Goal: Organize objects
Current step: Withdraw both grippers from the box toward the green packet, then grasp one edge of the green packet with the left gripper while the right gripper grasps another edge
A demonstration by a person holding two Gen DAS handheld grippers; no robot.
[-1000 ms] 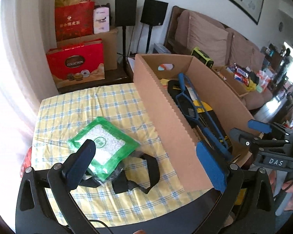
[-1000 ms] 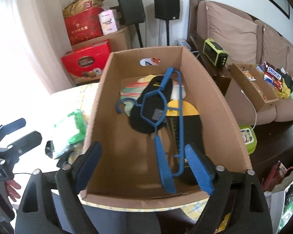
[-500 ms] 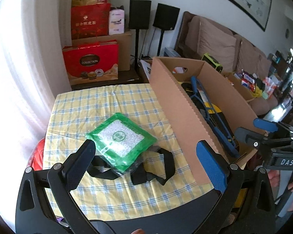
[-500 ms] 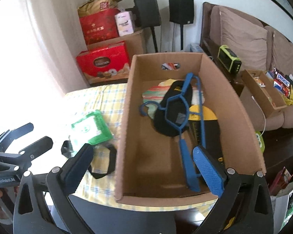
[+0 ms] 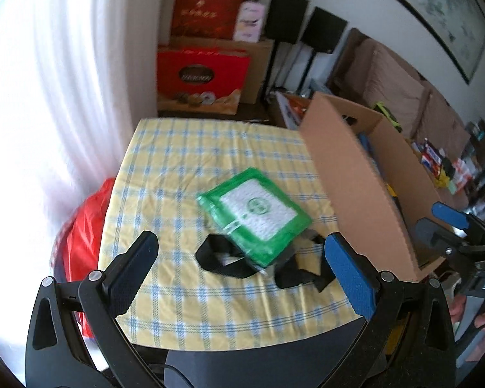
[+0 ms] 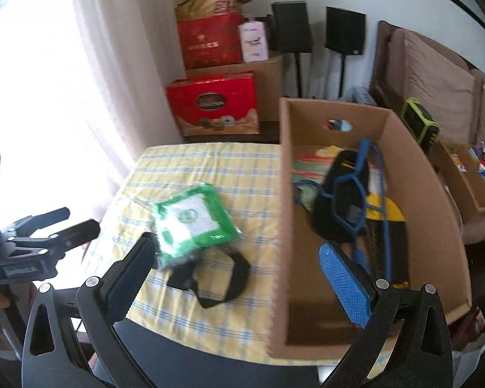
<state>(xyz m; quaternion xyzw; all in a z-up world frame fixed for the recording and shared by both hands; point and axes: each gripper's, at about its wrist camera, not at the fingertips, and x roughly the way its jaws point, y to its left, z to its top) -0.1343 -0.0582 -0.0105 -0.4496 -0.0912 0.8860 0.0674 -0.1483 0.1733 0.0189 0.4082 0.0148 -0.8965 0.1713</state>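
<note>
A green packet [image 5: 253, 208] with a white middle lies on the yellow checked tablecloth [image 5: 184, 168], on top of a black strap [image 5: 223, 260]. Both also show in the right wrist view: packet [image 6: 192, 221], strap [image 6: 220, 278]. My left gripper [image 5: 242, 274] is open and empty, above the table's near edge, in front of the packet. My right gripper [image 6: 239, 278] is open and empty, straddling the left wall of the cardboard box [image 6: 286, 213]. The box holds a blue hanger [image 6: 359, 187], a black item [image 6: 336, 200] and a black and yellow flat pack [image 6: 384, 226].
Red gift boxes [image 5: 200, 77] and a carton stand beyond the table's far edge, with two black speakers [image 5: 307, 32] on stands. A sofa [image 6: 436, 97] is to the right, a white curtain to the left. A red bag [image 5: 87, 226] hangs off the table's left side.
Both grippers have pulled back and swung left. The packet and strap now sit nearer the middle of both views; the box has shifted to the right. Nothing was taken hold of.
</note>
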